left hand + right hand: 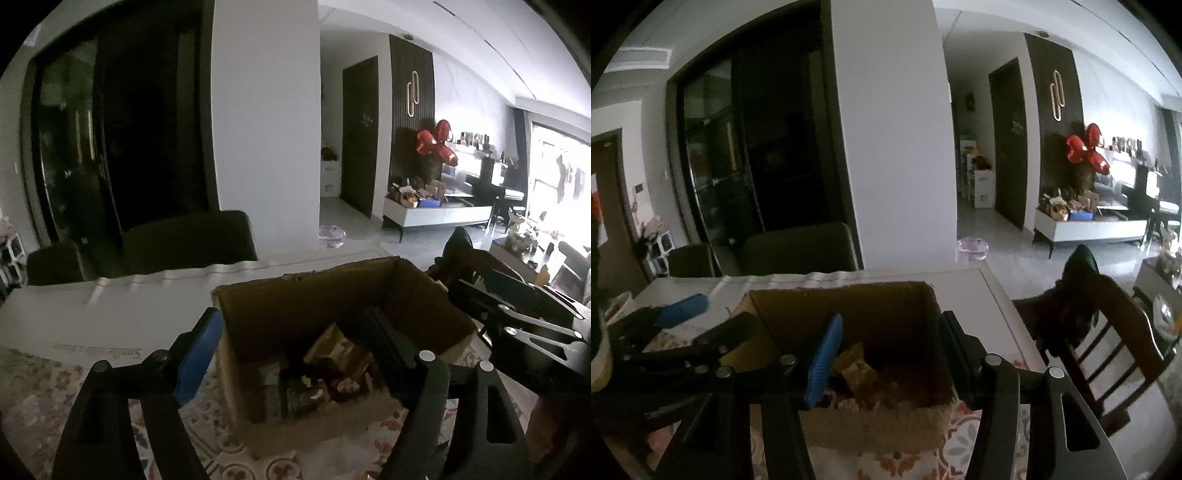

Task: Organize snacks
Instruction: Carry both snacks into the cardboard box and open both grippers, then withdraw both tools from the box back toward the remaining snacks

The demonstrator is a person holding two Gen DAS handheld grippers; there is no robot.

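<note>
- We hold our left gripper (295,354) over the open brown cardboard box (424,284). Its jaws are spread wide with nothing between them. The blue ridged pad (197,360) sits just outside the box's left wall, and the black finger (388,347) reaches down inside the box.
- We hold our right gripper (886,354) at the same box (849,299), seen from the other side. Its jaws are spread wide too, and they grip nothing. Its blue pad (823,362) is inside the box, and its black finger (955,354) is next to the right wall.
- The snack packs (332,365) lie at the bottom of the box. They are gold, brown and dark, in a mixed pile. It is too dim in there for us to tell one pack from another.
- The box stands on a cloth with red and grey flower shapes (44,387), which lies on the white table (92,314).
- A brown wooden chair with slats (1108,332) stands to the right of the table.
- Two dark chairs (188,240) stand at the far side of the table.
- Behind them we see a wide white pillar (266,129).
- Far off, shiny red balloons (439,144) hang above a low white cabinet (436,214).
</note>
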